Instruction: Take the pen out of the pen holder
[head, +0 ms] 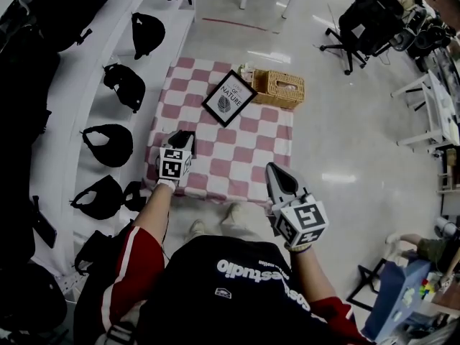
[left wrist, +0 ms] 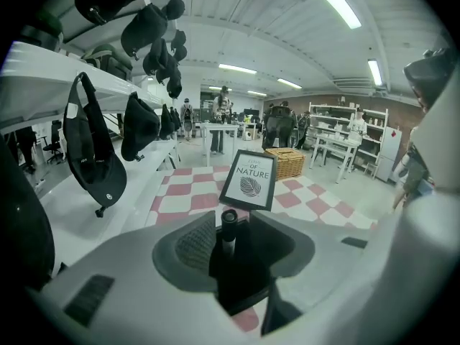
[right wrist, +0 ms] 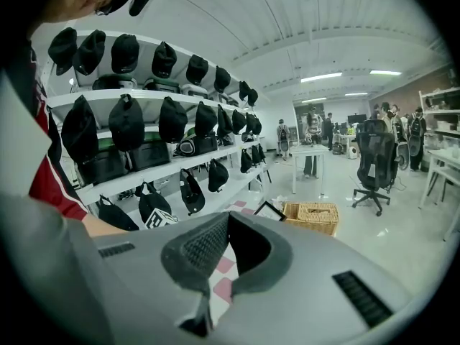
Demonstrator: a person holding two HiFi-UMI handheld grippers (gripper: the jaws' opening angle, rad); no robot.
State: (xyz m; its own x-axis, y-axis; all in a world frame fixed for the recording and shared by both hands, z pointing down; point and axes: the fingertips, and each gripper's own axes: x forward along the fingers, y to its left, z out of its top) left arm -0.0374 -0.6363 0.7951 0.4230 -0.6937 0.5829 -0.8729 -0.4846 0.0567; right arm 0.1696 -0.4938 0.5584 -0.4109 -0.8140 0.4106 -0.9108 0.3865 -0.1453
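Note:
My left gripper [head: 185,138] hovers over the front left part of the pink-and-white checkered table [head: 267,153]. In the left gripper view it [left wrist: 228,228] is shut on a black pen [left wrist: 228,221], which stands upright between the pads with its round end showing. My right gripper [head: 278,174] hangs off the table's front right corner, above the floor. In the right gripper view its jaws [right wrist: 226,220] are shut with nothing in them. No pen holder can be made out in any view.
A framed "NATURE" sign [head: 228,97] leans at the table's middle back, with a wicker basket [head: 278,88] at the back right. White shelves with black caps [head: 108,144] run along the left. A black office chair [head: 366,24] stands far right.

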